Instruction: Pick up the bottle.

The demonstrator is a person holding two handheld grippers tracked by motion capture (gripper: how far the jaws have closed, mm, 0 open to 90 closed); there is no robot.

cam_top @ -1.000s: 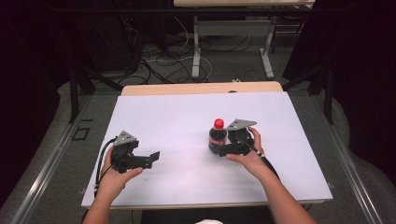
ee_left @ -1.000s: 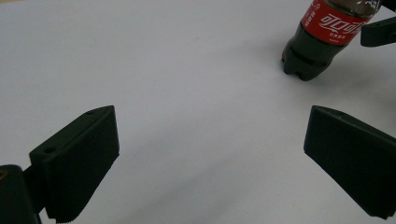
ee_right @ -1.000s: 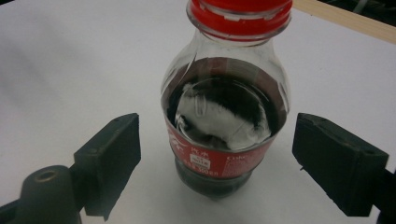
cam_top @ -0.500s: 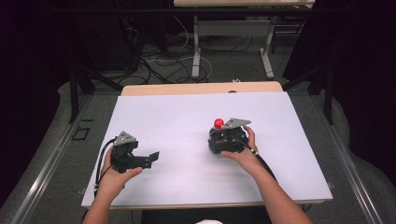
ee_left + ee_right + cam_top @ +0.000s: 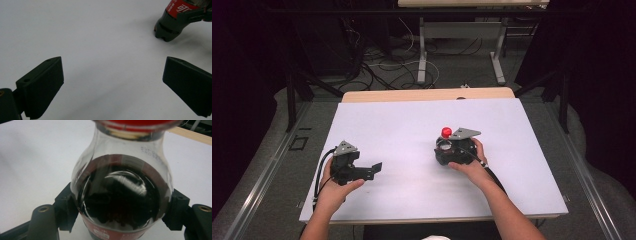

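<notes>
Right claw has just closed on the cola bottle, right of desk centre, long axis near upright, red cap up. Left claw wide, empty, near left edge.

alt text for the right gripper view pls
A cola bottle with a red cap stands gripped between the right tongs, seen close from above its shoulder. Its black pads press the bottle's sides over a white table.
</notes>
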